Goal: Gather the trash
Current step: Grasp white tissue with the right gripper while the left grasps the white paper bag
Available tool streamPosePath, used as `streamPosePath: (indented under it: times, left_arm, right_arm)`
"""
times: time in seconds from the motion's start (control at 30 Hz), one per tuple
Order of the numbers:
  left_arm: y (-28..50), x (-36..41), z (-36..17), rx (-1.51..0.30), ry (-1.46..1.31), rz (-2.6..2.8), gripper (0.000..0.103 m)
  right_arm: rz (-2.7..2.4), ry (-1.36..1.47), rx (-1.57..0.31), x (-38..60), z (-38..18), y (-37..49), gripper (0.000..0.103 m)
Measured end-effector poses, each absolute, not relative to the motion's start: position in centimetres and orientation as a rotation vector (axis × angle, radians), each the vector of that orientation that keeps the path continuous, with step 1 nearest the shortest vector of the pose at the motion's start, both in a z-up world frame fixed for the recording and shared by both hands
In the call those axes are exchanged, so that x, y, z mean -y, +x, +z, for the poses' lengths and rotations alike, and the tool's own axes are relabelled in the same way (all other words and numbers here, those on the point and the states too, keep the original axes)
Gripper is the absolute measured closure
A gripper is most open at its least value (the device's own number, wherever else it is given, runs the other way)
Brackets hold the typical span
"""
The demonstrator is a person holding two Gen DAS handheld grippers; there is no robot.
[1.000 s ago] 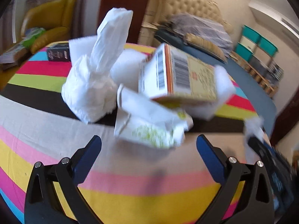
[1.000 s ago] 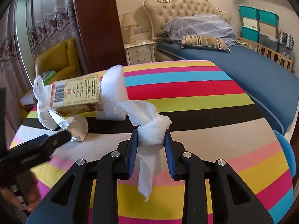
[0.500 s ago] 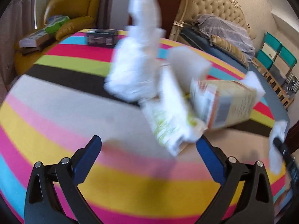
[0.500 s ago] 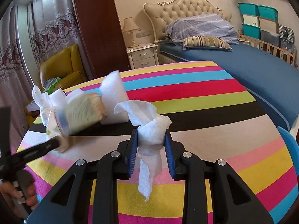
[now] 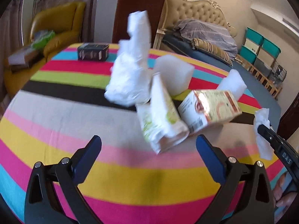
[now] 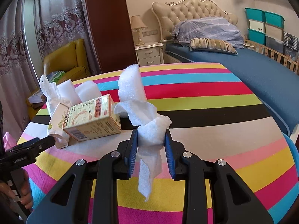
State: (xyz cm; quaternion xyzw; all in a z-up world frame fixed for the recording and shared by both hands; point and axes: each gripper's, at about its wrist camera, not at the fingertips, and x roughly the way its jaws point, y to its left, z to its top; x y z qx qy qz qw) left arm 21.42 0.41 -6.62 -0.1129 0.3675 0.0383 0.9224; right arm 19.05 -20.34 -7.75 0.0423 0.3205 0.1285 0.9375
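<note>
Between my right gripper point(image 6: 151, 145) jaws I have a crumpled white paper towel point(image 6: 149, 130) pinched tight, one end flaring up above the pads and a strip dangling below them. My left gripper point(image 5: 148, 149) is spread wide with nothing in it, poised over the striped surface point(image 5: 56, 123). Directly ahead of it lies the trash pile: a white plastic bag point(image 5: 130, 74) standing up, a crushed white-and-green paper packet point(image 5: 162, 123) nearest the jaws, and a yellow printed carton point(image 5: 211, 110) on its side touching the packet. White foam pieces point(image 5: 173, 74) sit behind these, and from the right wrist view a taller foam piece point(image 6: 131, 84) rises just beyond the held towel, partly blocking my sight of the stripes behind. The left view is blurred, so I can't tell whether the packet rests flat or leans on the carton. Farther back, near the surface's far edge, is a dark box point(image 5: 93, 52). Off the surface I see a yellow armchair point(image 6: 65, 63), a nightstand point(image 6: 149, 53) and a bed point(image 6: 252, 71) with a striped pillow point(image 6: 213, 45).
</note>
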Motion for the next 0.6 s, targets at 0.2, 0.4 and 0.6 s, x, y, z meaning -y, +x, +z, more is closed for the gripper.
streamPosePath:
  times: [0.2,0.4,0.6]
  left_arm:
    - [24.3,1.0,-7.5,-0.802,-0.199,0.103,0.025]
    - [26.3,2.2,-8.2,-0.852,-0.17,0.073,0.045]
    - [25.3,2.8,-8.0,-0.835,-0.144,0.03,0.049]
  right_arm:
    - [0.271,0.087,-0.659,20.3,-7.7,19.3,0.074]
    - [0.274,0.097,-0.664,20.5,-7.7,19.3,0.074]
    - [0.278,0.072,-0.657,20.0,-7.6,19.1,0.074]
